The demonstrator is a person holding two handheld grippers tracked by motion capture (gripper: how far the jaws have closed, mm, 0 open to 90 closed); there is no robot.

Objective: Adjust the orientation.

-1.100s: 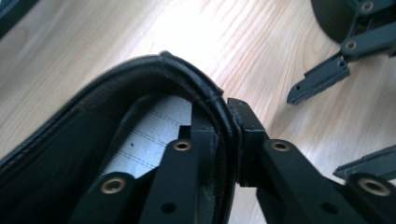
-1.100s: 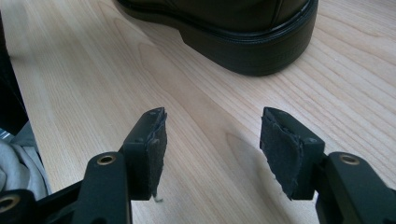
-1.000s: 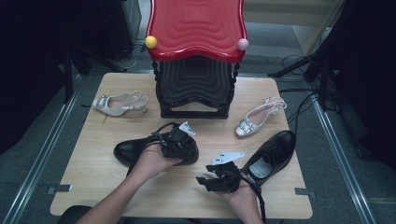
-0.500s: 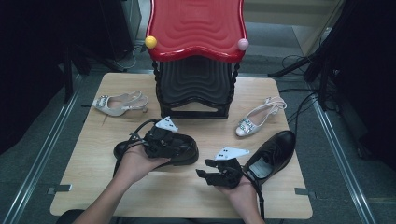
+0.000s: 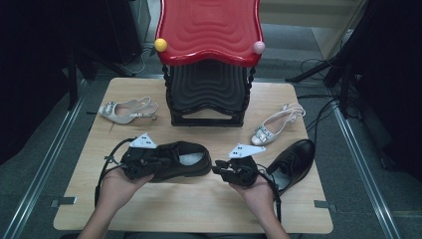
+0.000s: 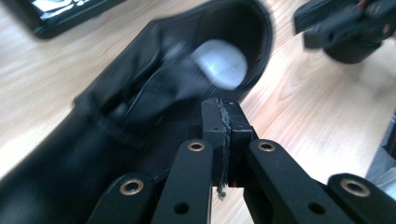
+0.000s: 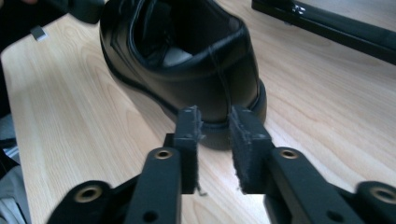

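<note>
Black leather lace-up shoe [image 5: 185, 160] lies mid-table on the light wooden table [image 5: 149, 209]; the left gripper [image 6: 223, 122], jaws clenched empty, sits alongside, while the right gripper's [image 7: 215, 122] jaws, just narrowing, remain parted behind its heel.

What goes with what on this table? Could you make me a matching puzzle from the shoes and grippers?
1 left gripper
2 right gripper
3 beige sandal
4 shoe rack

a far left of table
b jaws pressed together
c red top, back middle
d jaws apart, behind the black shoe's heel

Pairs: 1-b, 2-d, 3-a, 4-c
</note>
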